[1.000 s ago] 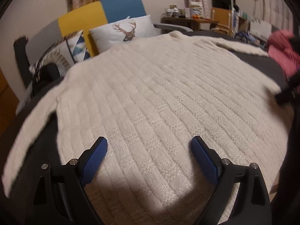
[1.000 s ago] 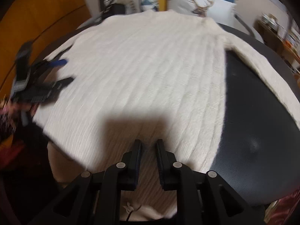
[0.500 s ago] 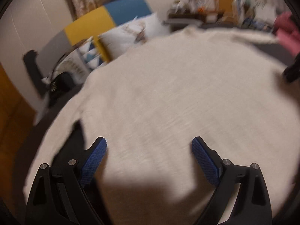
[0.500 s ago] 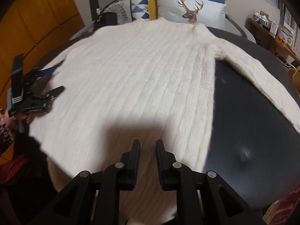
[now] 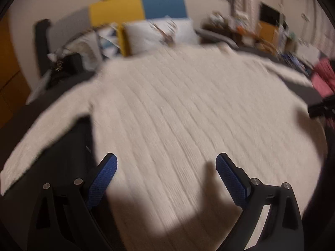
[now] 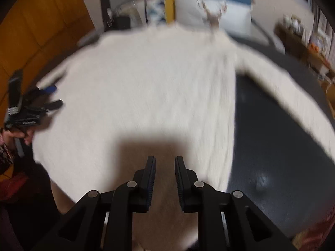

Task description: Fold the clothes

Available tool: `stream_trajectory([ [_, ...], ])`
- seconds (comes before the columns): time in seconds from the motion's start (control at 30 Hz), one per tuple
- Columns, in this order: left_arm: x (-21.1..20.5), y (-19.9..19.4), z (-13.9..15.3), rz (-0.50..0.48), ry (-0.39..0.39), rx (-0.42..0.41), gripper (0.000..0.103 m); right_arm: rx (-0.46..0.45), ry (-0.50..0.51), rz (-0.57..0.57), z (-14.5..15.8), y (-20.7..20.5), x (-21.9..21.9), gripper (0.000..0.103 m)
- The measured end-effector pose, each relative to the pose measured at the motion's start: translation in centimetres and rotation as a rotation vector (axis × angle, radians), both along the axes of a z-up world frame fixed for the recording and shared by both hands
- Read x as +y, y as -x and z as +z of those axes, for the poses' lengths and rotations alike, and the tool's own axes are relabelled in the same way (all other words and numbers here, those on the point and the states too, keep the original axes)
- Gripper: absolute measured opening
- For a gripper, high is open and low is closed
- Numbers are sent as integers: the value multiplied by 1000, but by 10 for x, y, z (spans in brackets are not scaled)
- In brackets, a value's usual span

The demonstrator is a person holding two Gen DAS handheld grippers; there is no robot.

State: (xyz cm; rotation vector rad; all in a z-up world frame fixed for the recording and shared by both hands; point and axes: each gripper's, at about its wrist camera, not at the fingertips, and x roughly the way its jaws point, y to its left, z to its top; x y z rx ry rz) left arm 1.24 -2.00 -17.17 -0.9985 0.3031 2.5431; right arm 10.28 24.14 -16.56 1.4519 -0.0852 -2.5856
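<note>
Left hand-held gripper spread wide, right hand-held gripper nearly closed, empty, above flat sweater.
Grip a sleeve edge deep; knit stretches.

Both wrist views look low and close across the same white sweater toward the pillows

The cream sweater covers most of the dark bench, leaving bare surface only on the right, between body and sleeve, and a dark wedge under the other sleeve on the left. Pillows and a black bag block the far edge. The left gripper hovers at the sweater's left side; a pink garment crowds the right.
</note>
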Motion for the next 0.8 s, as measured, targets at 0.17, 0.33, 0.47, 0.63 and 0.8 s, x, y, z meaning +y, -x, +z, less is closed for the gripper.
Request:
stream_trajectory([
  [0.17, -1, 52, 22, 149, -44, 81, 97, 88, -78, -100, 10, 49, 6, 20],
  [0.33, 9, 101, -4, 260, 21, -17, 97, 67, -68, -153, -8, 105, 23, 20],
  [0.47, 7, 115, -31, 288, 52, -143, 100, 51, -59, -196, -22, 149, 36, 20],
  [0.63, 3, 111, -32, 285, 47, -134, 100, 18, -116, -241, -34, 164, 54, 17],
  [0.8, 6, 114, -29, 286, 63, -137, 101, 56, -124, -254, -43, 157, 65, 18],
])
